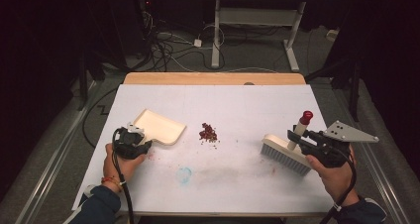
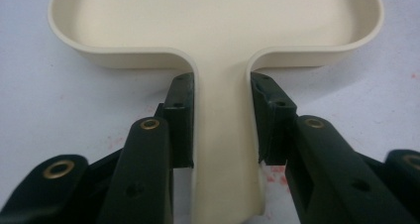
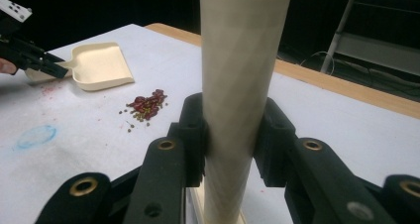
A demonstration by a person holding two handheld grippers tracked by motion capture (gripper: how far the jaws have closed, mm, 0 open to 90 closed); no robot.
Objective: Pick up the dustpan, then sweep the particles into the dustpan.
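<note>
A cream dustpan (image 1: 159, 126) lies on the white table at the left. My left gripper (image 1: 143, 143) is shut on its flat handle (image 2: 223, 135), with a pad pressing on each side. A small pile of dark red and greenish beans (image 1: 208, 133) sits mid-table, just right of the pan's mouth; the same beans (image 3: 144, 106) lie beyond my right jaws. At the right a cream brush (image 1: 287, 152) rests with its bristles on the table. My right gripper (image 1: 296, 137) is shut on its upright cream handle (image 3: 237, 100), which ends in a red cap (image 1: 306, 117).
The white table cover (image 1: 237, 179) carries a faint blue smudge (image 1: 184, 174) near the front and red stains by the dustpan. A wooden table edge (image 1: 213, 78) runs along the back. Cables and a desk frame (image 1: 216, 35) stand on the floor behind.
</note>
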